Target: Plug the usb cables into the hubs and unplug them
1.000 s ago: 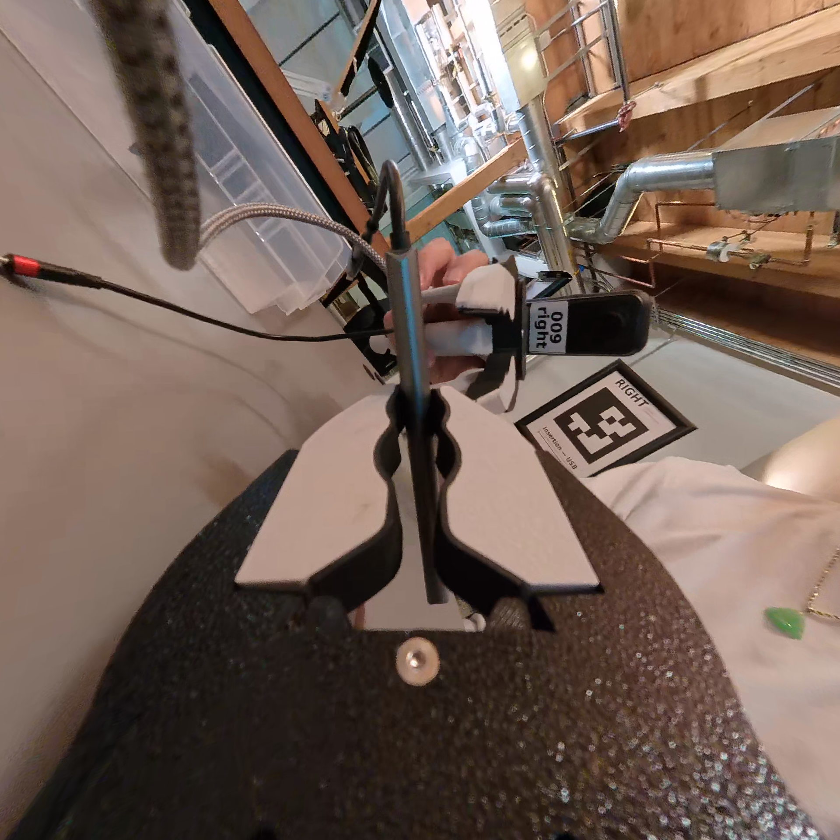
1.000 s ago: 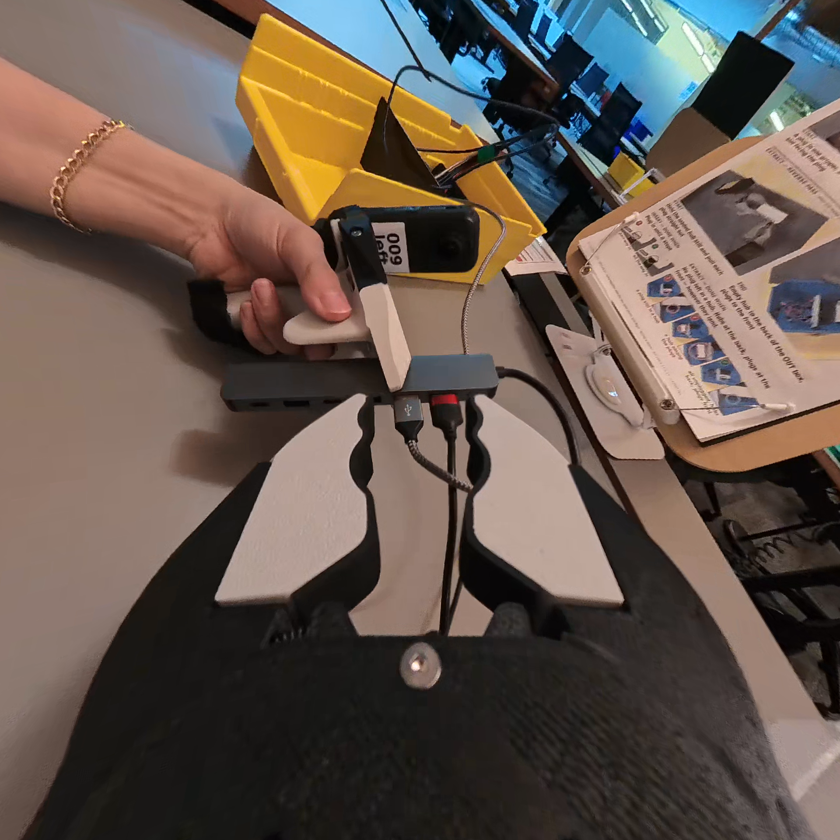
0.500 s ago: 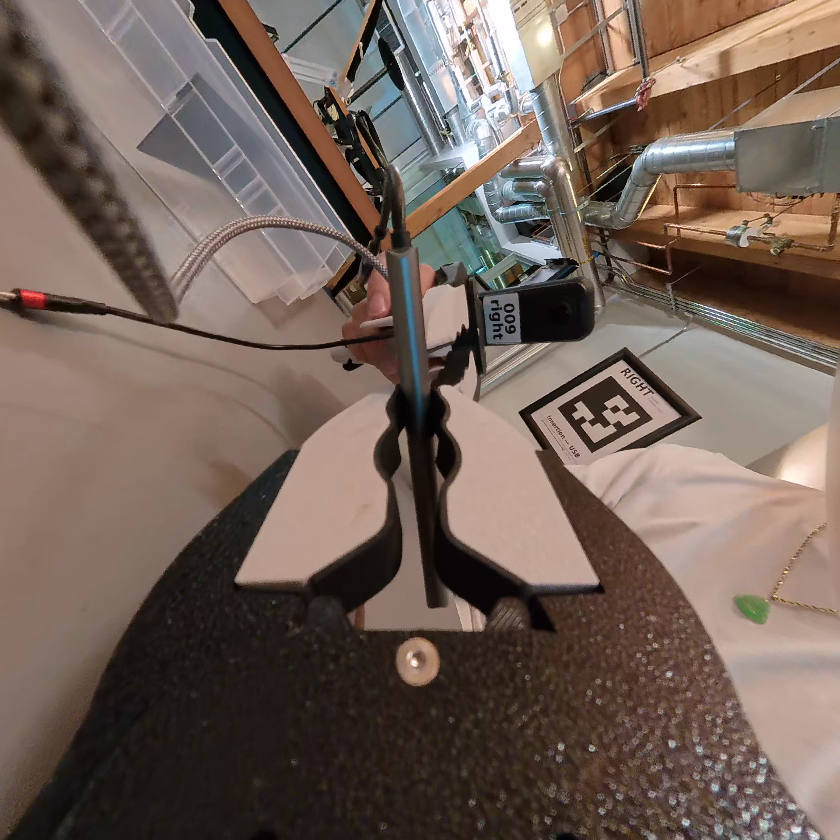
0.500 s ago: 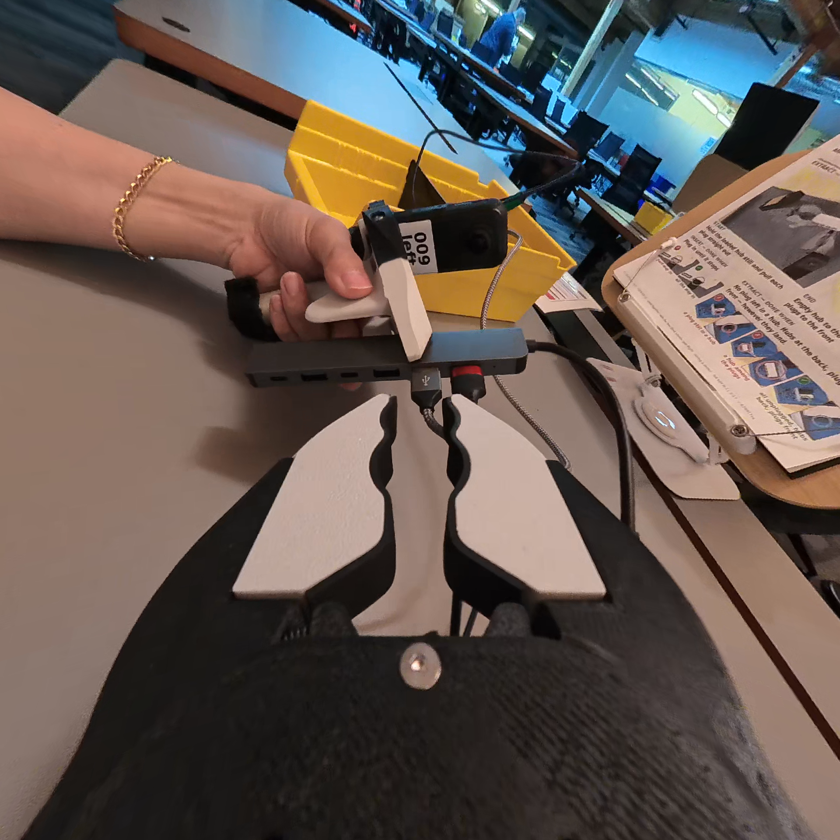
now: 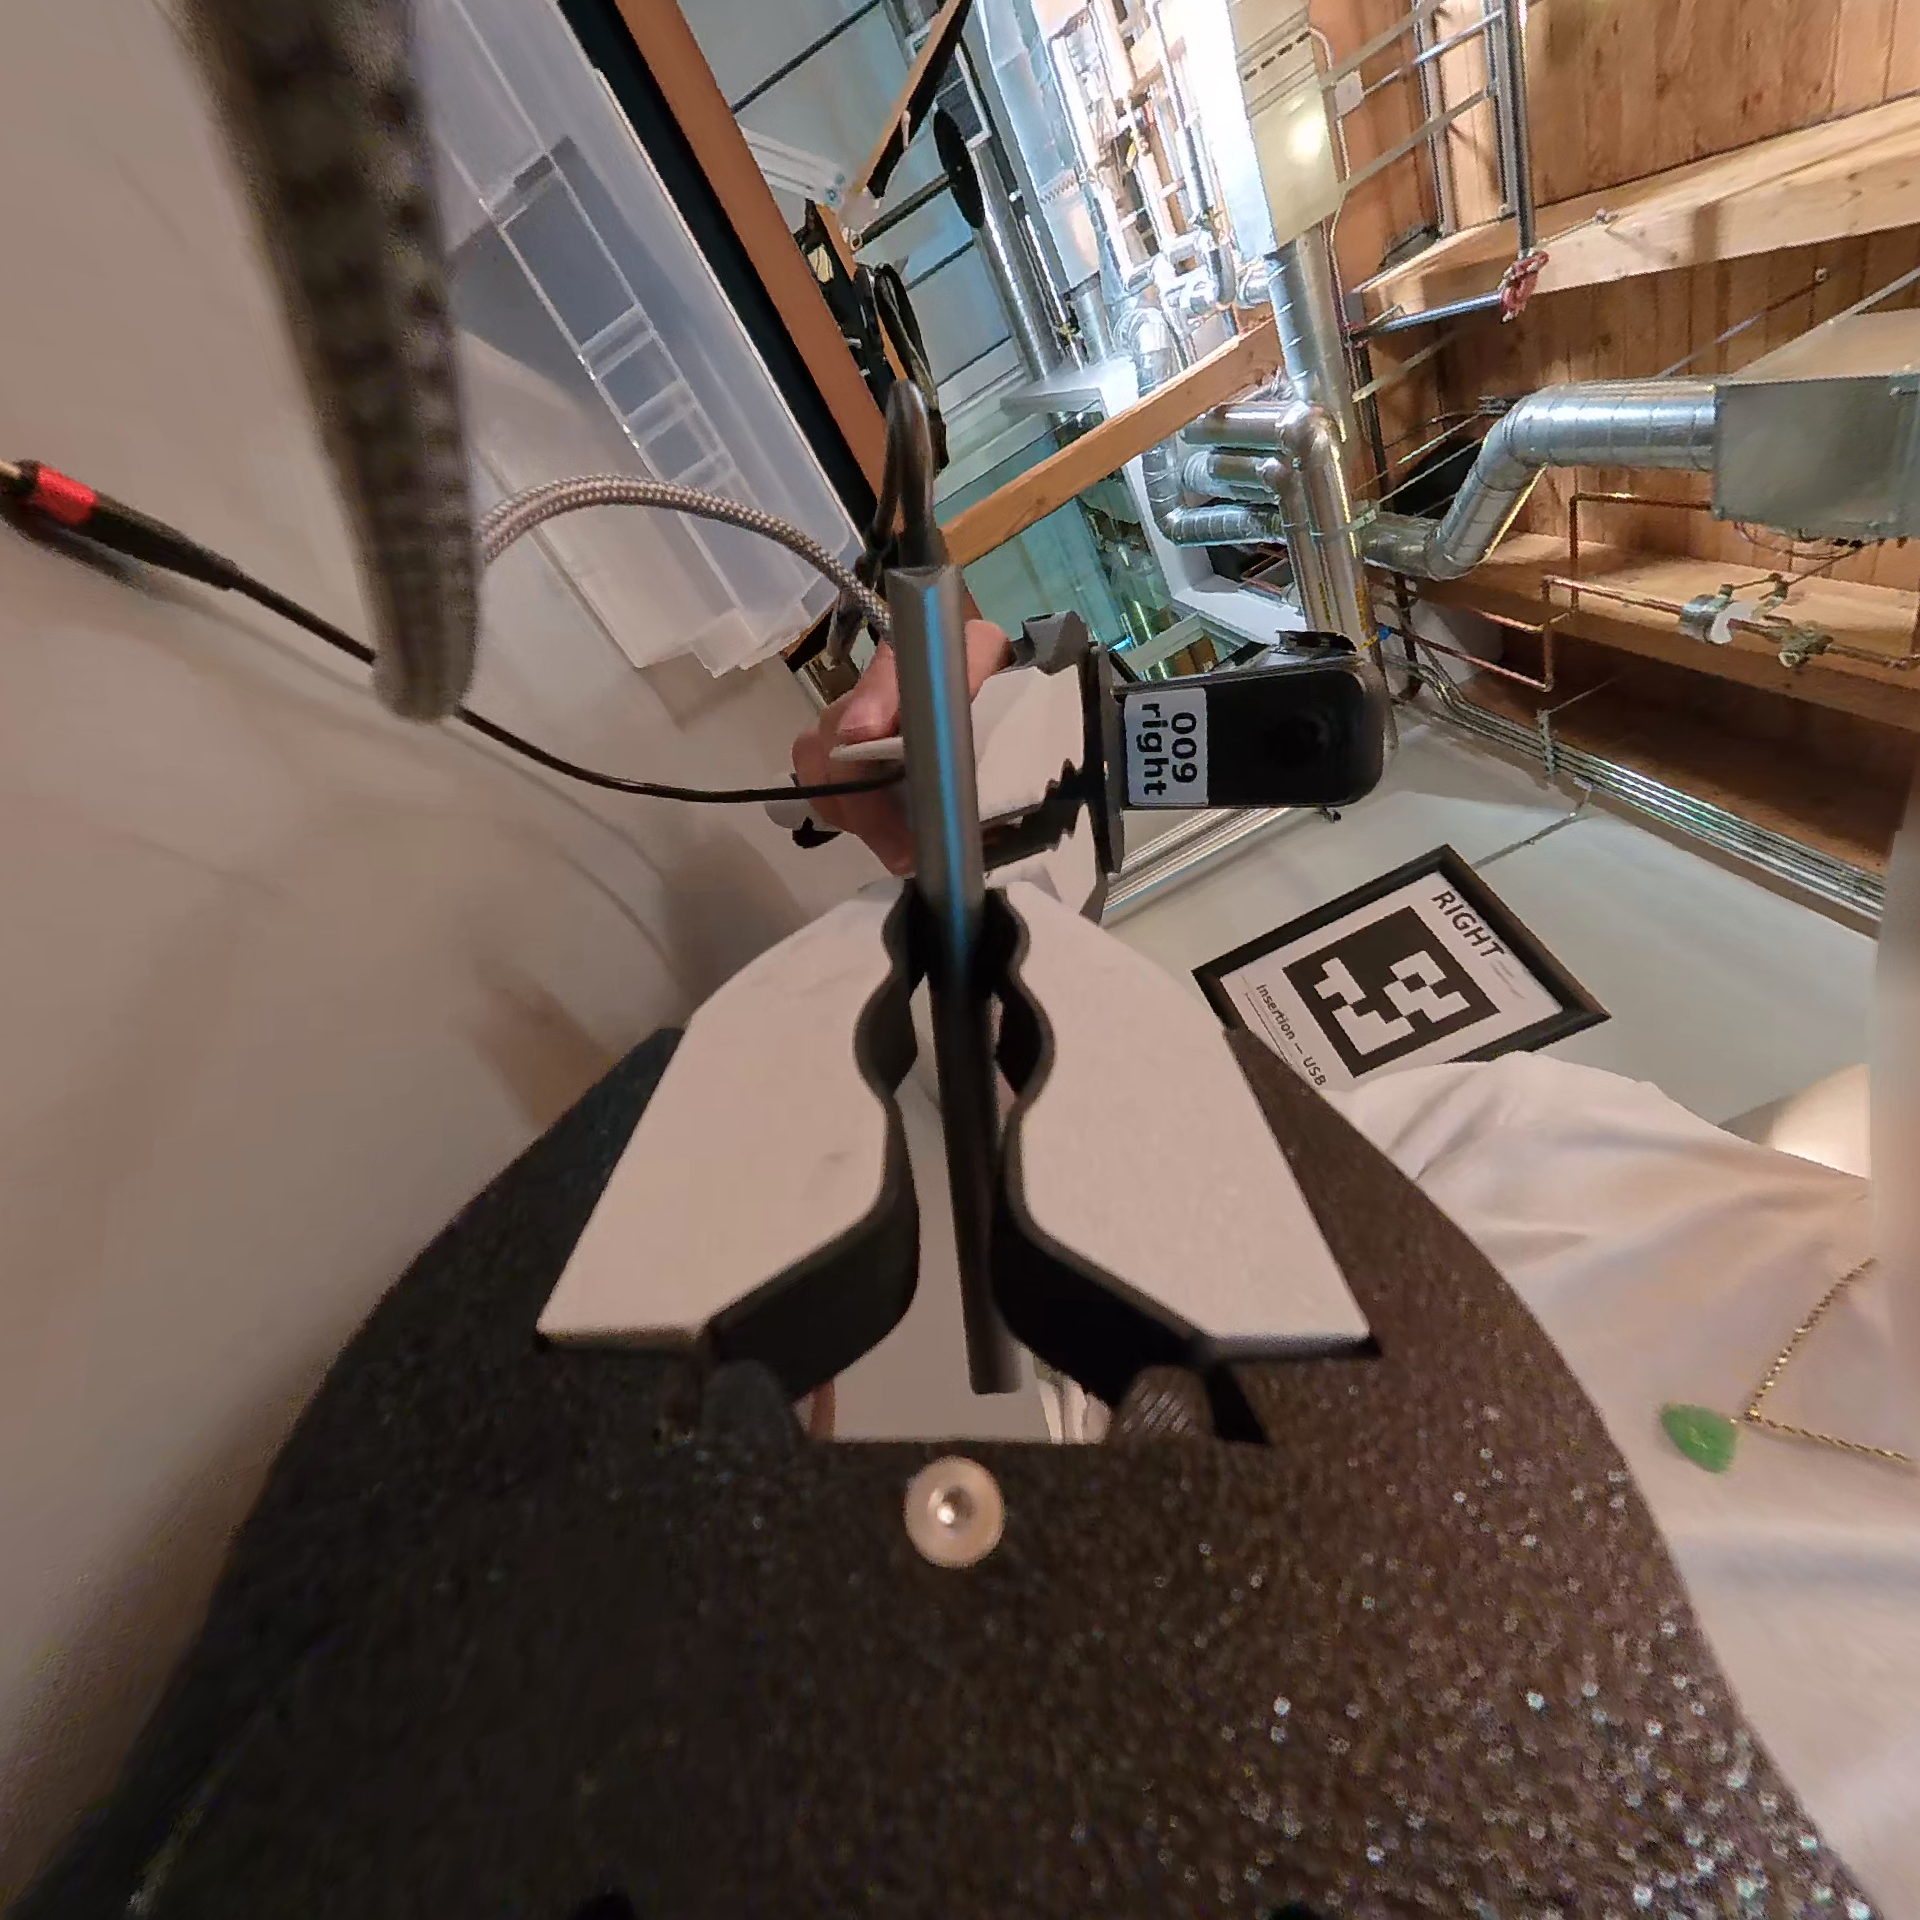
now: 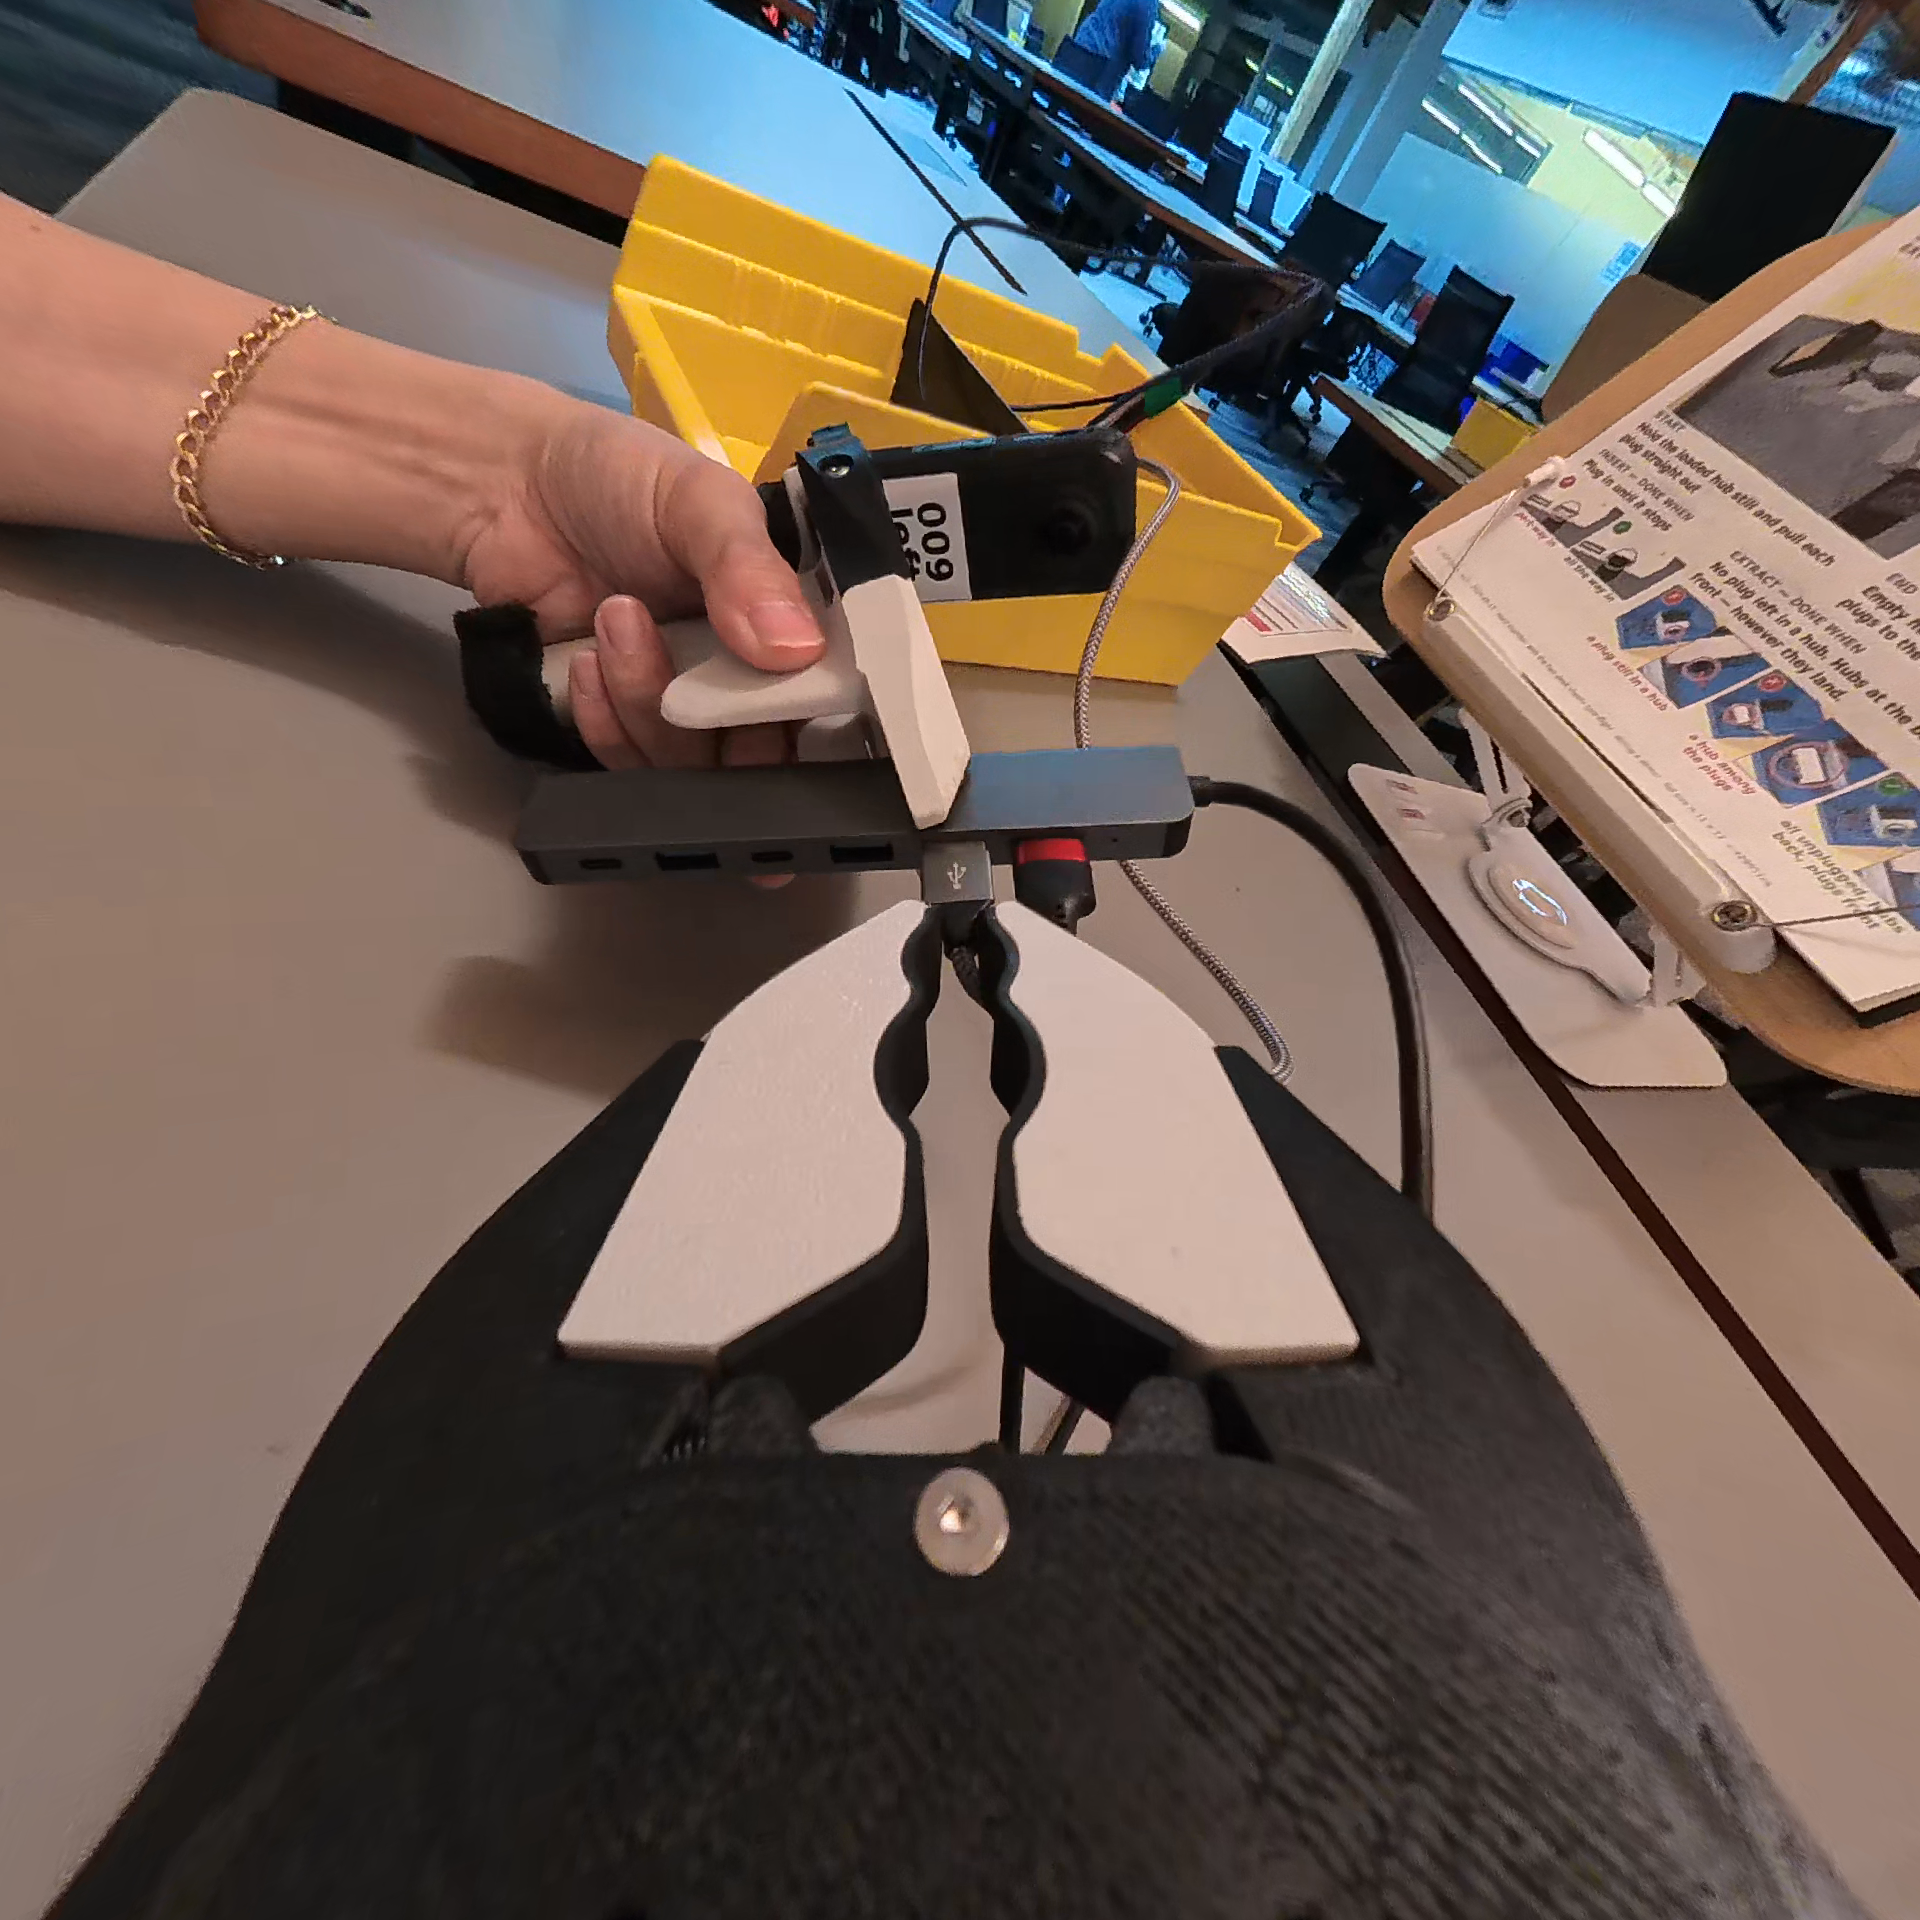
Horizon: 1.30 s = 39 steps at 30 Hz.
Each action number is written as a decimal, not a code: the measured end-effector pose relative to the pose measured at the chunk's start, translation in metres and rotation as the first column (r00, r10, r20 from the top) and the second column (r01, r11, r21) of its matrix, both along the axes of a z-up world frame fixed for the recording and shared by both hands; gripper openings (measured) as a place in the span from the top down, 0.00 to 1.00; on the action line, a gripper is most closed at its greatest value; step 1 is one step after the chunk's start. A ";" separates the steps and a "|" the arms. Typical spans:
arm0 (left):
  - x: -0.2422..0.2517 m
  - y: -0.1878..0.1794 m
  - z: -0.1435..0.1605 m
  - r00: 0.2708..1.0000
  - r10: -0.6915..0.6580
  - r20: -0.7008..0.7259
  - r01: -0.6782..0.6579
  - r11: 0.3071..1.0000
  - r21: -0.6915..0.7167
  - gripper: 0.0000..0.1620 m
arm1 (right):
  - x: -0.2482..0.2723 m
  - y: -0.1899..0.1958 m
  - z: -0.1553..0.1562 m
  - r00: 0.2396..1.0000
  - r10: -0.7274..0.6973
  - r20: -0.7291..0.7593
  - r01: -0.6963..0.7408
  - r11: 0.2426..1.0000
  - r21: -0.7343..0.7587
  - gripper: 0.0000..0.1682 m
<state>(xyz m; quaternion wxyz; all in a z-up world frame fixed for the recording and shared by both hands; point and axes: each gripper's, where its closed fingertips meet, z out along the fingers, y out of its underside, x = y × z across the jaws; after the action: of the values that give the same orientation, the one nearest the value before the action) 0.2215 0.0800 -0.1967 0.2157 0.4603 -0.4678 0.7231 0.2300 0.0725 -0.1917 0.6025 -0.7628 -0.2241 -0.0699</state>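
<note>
A dark grey usb hub point(image 6: 727, 821) is held just above the table, clamped in my left gripper point(image 6: 920, 774). In the left wrist view my left gripper point(image 5: 951, 935) is shut on the hub point(image 5: 935, 748), seen edge-on. A silver usb plug point(image 6: 956, 868) on a braided cable point(image 6: 1195, 956) and a red plug point(image 6: 1051, 868) on a black cable sit in the hub's ports. My right gripper point(image 6: 961, 940) is shut on the braided cable's plug, right behind the silver shell. It also shows in the left wrist view point(image 5: 1023, 800), beyond the hub.
A yellow bin point(image 6: 935, 343) with cables stands behind the hub. A clipboard with an instruction sheet point(image 6: 1714, 644) and a white card with a small device point(image 6: 1527, 914) lie on the right. A clear plastic box point(image 5: 644, 395) and a framed marker card point(image 5: 1392, 987) show in the left wrist view.
My right gripper has gone from open around both plugs to shut on the braided cable's plug. The left gripper has kept its hold on the hub.
</note>
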 end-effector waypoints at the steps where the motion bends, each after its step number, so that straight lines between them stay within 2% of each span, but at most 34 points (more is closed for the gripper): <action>1: 0.000 0.000 -0.001 1.000 0.000 -0.003 0.000 1.000 0.001 0.94 | 0.000 0.000 -0.001 1.000 -0.001 0.001 0.001 1.000 -0.003 0.96; 10: 0.003 0.005 -0.006 0.999 0.032 -0.041 -0.032 0.999 -0.001 0.94 | 0.003 0.008 -0.009 0.998 -0.053 0.044 0.054 0.998 -0.022 0.92; 23: 0.006 0.013 -0.014 0.996 0.072 -0.052 -0.071 0.997 0.017 0.94 | 0.004 0.013 -0.018 0.995 -0.089 0.038 0.088 0.996 0.011 0.95; 30: 0.009 0.011 -0.022 0.993 0.094 -0.069 -0.089 0.993 0.081 0.94 | 0.008 0.011 -0.027 0.994 -0.104 0.033 0.105 0.994 -0.033 0.96; 39: 0.010 0.010 -0.028 0.989 0.126 -0.083 -0.108 0.976 0.190 0.94 | 0.015 0.003 -0.037 0.988 -0.139 -0.060 0.133 0.986 -0.099 0.96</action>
<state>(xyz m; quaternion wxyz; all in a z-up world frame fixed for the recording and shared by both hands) 0.2319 0.0904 -0.2243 0.1509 0.5388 -0.4944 0.6652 0.2452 0.0752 -0.2289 0.5664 -0.8061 -0.1544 -0.0747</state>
